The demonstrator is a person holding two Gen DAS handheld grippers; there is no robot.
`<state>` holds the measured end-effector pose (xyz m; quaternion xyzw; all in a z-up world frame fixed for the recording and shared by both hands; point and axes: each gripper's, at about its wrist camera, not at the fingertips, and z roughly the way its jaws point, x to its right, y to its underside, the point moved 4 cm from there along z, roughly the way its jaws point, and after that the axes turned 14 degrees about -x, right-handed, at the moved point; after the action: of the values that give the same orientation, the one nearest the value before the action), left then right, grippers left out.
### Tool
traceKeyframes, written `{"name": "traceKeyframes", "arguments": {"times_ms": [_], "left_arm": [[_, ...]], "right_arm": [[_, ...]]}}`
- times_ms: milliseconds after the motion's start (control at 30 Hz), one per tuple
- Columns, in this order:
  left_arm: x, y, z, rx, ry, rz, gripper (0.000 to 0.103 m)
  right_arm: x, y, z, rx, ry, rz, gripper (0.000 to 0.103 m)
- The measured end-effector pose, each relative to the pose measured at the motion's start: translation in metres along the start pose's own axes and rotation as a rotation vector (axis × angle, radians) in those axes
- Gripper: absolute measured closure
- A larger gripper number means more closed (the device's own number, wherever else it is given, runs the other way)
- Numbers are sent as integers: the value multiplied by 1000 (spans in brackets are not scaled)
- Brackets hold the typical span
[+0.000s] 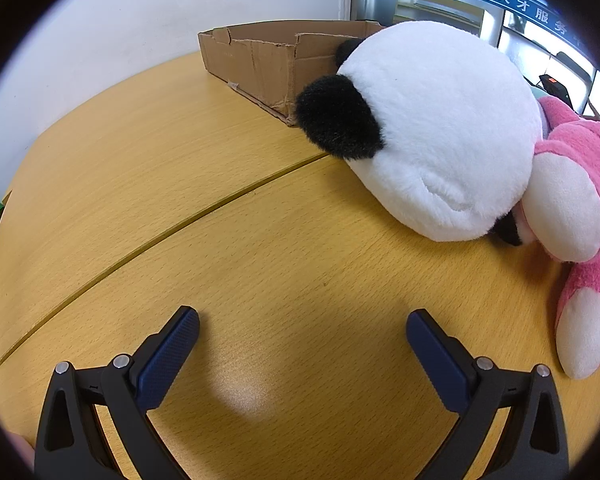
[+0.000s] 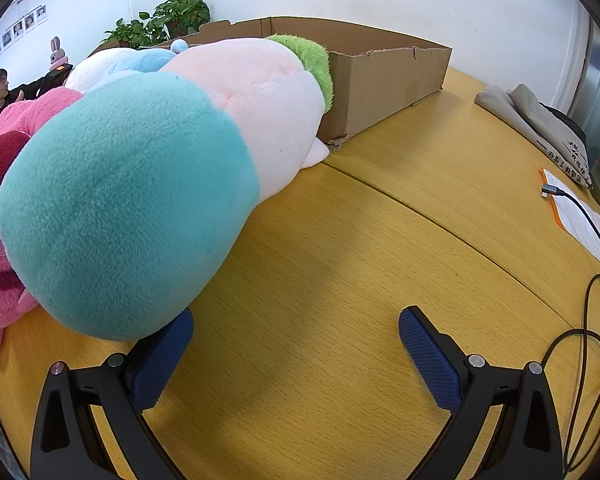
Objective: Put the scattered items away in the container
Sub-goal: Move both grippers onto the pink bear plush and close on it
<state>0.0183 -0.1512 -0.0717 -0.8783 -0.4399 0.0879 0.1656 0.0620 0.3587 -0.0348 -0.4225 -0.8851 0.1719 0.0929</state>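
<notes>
Left wrist view: the left gripper [image 1: 302,326] gapes wide and empty; the panda plush [image 1: 440,128] lies ahead-right against the cardboard box [image 1: 260,64].

Right wrist view: the right gripper [image 2: 296,326], wide apart, grips nothing; the teal-and-pink plush [image 2: 140,188] presses on its left finger. Nothing looks boxed yet; next, close on a toy.

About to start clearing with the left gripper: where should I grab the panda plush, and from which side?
Take the panda plush by its black ear, coming from the left side of the left wrist view. The white body is round and probably wider than the open left gripper, while the ear sticks out toward open table. The pink plush crowds its right side.
</notes>
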Motion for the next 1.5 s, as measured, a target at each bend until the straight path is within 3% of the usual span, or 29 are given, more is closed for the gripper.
{"name": "traceKeyframes", "arguments": {"times_ms": [467, 667, 767, 833, 933, 1000, 1067, 1133, 1200, 1267, 1367, 1467, 1500], "left_arm": [[1, -4, -5, 0, -14, -31, 0], [20, 6, -18, 5, -42, -68, 0], [35, 22, -56, 120, -105, -173, 0], [49, 31, -93, 220, -118, -256, 0], [79, 36, -147, 341, -140, -334, 0], [103, 30, -170, 399, -140, -332, 0], [129, 21, -184, 426, -88, -286, 0], [170, 8, -184, 437, 21, -189, 0], [220, -11, -154, 403, 133, -92, 0], [239, -32, -120, 339, 149, -30, 0], [235, -44, -72, 206, 128, -114, 0], [220, -37, -48, 184, 328, -267, 0], [221, -33, -41, 174, 361, -296, 0]], "right_arm": [[-6, -6, 3, -2, 26, 64, 0], [-25, 27, -12, -10, 64, 149, 0], [-36, 66, -35, 8, 144, 253, 0], [-46, 90, -59, 73, 180, 334, 0], [-67, 116, -102, 232, 120, 520, 0], [-86, 118, -124, 341, 25, 624, 0], [-108, 105, -135, 423, -93, 663, 0], [-127, 83, -141, 481, -150, 640, 0], [-152, 55, -142, 522, -177, 587, 0], [-174, 31, -140, 538, -206, 539, 0], [-195, 3, -121, 493, -194, 509, 0], [-211, -7, -73, 314, -140, 524, 0], [-214, -6, -61, 288, -107, 531, 0]]}}
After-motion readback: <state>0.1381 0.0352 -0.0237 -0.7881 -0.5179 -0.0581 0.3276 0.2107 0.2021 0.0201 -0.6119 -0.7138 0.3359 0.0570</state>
